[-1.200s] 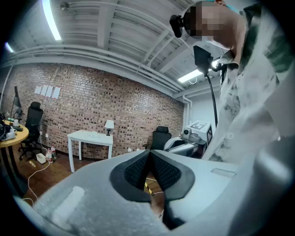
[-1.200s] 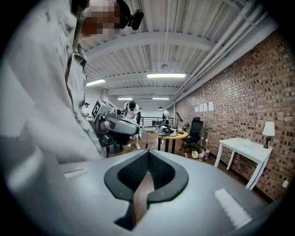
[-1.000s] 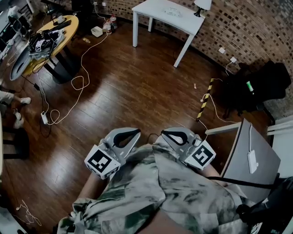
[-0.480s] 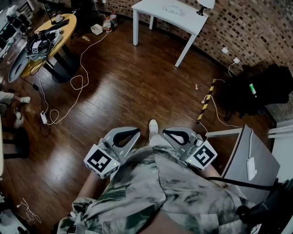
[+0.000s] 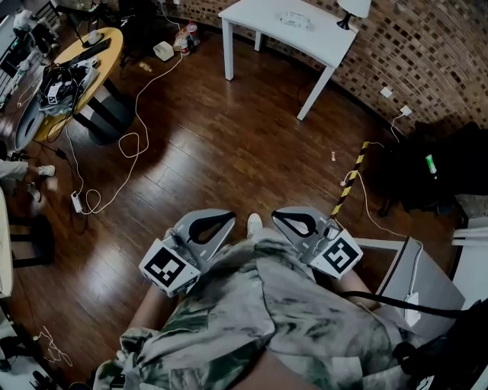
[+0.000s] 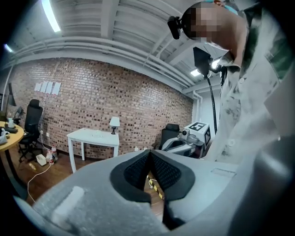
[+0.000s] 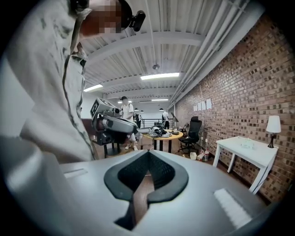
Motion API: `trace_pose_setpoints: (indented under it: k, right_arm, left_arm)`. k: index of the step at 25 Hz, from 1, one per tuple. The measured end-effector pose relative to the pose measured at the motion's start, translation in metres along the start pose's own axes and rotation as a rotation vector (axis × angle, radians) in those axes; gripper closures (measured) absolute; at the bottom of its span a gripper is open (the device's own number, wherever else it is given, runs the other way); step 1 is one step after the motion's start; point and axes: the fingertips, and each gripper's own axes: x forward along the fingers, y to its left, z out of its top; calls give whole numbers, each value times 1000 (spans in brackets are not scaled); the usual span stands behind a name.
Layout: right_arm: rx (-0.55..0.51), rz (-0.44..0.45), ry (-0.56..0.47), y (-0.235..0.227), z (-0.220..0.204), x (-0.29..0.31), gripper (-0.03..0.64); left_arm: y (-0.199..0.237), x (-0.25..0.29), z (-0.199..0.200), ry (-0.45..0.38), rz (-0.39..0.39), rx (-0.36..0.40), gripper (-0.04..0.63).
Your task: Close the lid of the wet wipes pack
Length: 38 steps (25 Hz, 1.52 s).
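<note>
A small pale pack [image 5: 294,18], probably the wet wipes, lies on the white table [image 5: 320,42] far ahead by the brick wall; its lid cannot be made out. Both grippers are held close to the person's body, well short of the table. My left gripper [image 5: 229,219] is shut with nothing in it, and its dark pads meet at the tips [image 6: 150,152]. The right gripper [image 5: 276,215] is likewise shut and empty [image 7: 148,153]. The white table [image 7: 246,150] shows at the right of the right gripper view.
A lamp [image 5: 354,9] stands on the white table. A round yellow table [image 5: 76,61] loaded with gear is at far left, with cables [image 5: 130,145] trailing over the wooden floor. A black-yellow striped strip [image 5: 351,179], a black chair [image 5: 435,167] and a grey board [image 5: 427,286] are at right.
The view has drifted forward and right across the floor, and a white shoe has appeared between the grippers. Both grippers stay shut in the same pose.
</note>
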Motion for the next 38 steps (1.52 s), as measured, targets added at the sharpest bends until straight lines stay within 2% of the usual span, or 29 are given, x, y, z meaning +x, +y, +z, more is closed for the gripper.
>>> trace_pose_setpoints:
  k: [4,10,23,33,38]
  right_arm:
    - [-12,-8,-5,-52,4,-9,614]
    - [-2,-32,-8,-111,-5,-21,614]
    - [35,-46,11,-164,-16,3,614]
    - [22,-78,37,-245,6,74,614]
    - [16,-106,28,-288,28,117,614]
  left_arm:
    - [19,42,27,0,-2,12,594]
    - [43,94,41,12,-2,25,594]
    - [96,143,45,7,-40,4,594]
    - [205,166,70,-33,-62,-6,594]
    - [266,171,85,-24,-82,-9,594]
